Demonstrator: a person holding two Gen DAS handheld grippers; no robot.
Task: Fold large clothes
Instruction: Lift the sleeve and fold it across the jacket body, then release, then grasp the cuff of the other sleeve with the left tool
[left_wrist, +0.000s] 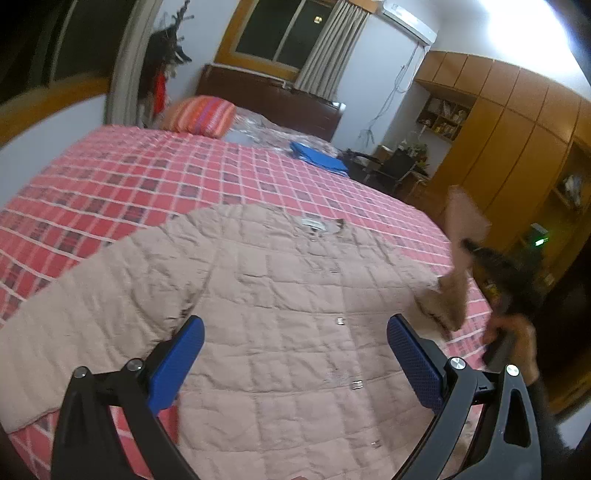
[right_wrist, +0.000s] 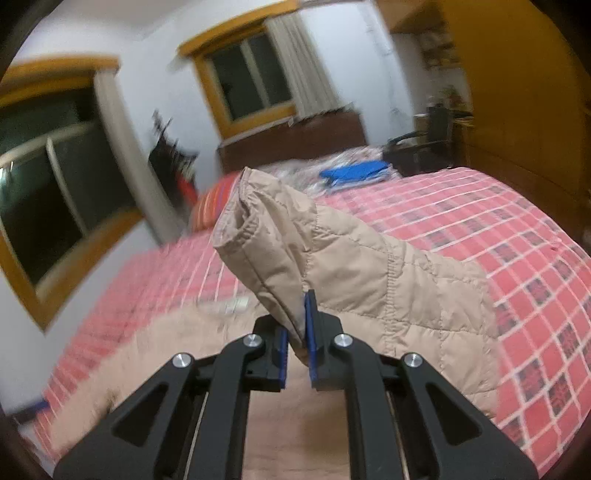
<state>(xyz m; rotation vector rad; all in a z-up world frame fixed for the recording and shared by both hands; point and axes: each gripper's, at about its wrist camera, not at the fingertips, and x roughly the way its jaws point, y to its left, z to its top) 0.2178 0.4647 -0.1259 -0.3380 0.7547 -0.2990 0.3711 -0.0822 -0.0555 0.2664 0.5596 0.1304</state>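
A beige quilted jacket (left_wrist: 280, 295) lies spread front-up on the red checked bedspread (left_wrist: 147, 177), with snap buttons down its middle. My left gripper (left_wrist: 295, 332) hovers open above the jacket's lower front, its blue pads (left_wrist: 184, 354) wide apart and holding nothing. My right gripper (right_wrist: 295, 332) is shut on the jacket's right sleeve (right_wrist: 332, 258) near the cuff, lifting it off the bed; the cuff opening stands up above the jaws. In the left wrist view the right gripper (left_wrist: 469, 245) and its hand (left_wrist: 517, 339) hold the raised sleeve (left_wrist: 461, 229) at the right.
A striped orange pillow (left_wrist: 203, 114) and a folded blue cloth (left_wrist: 317, 157) lie near the dark headboard (left_wrist: 273, 96). A chair (left_wrist: 395, 166) and wooden wardrobes (left_wrist: 517, 140) stand right of the bed. Windows (right_wrist: 55, 177) line the left wall.
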